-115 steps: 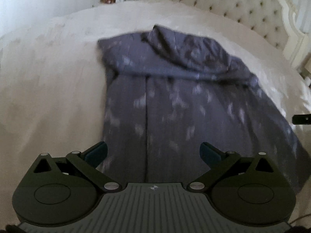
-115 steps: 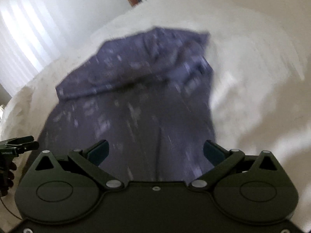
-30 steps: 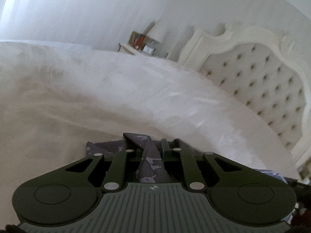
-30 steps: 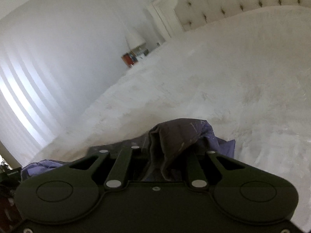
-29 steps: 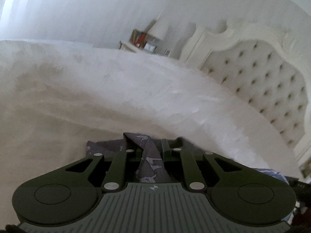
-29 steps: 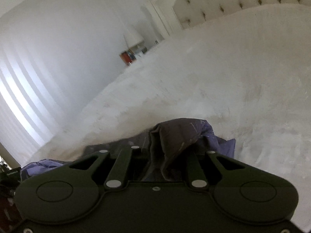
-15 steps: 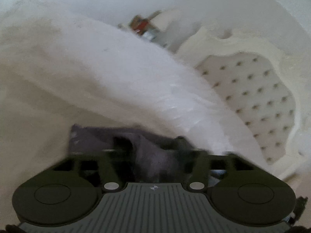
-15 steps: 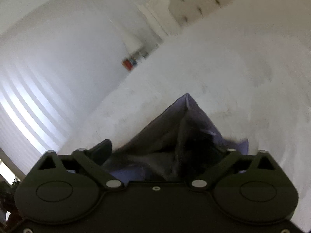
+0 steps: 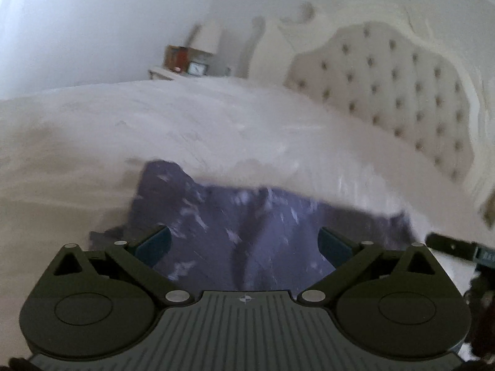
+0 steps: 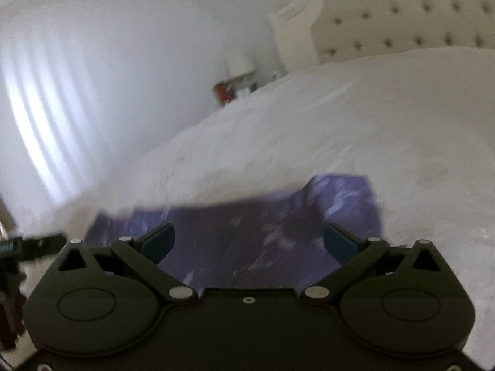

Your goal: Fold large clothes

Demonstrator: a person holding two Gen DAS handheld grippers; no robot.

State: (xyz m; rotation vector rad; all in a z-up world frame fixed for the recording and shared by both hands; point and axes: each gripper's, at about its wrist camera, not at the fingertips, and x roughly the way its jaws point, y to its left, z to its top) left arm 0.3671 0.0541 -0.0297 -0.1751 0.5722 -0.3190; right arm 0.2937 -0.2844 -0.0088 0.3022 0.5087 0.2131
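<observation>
Between our two claws lies the garment (image 9: 247,232), a purple patterned piece spread on the white bed (image 9: 216,130). Our left claw (image 9: 244,244) stands wide apart and holds nothing, its pads above the cloth; whether they touch it we cannot tell. Our right claw (image 10: 249,244) is likewise spread and empty over the same fabric (image 10: 247,232). We judge it soft, light and limp, likely to sag and slide, so we would pinch it at corners or along an edge.
</observation>
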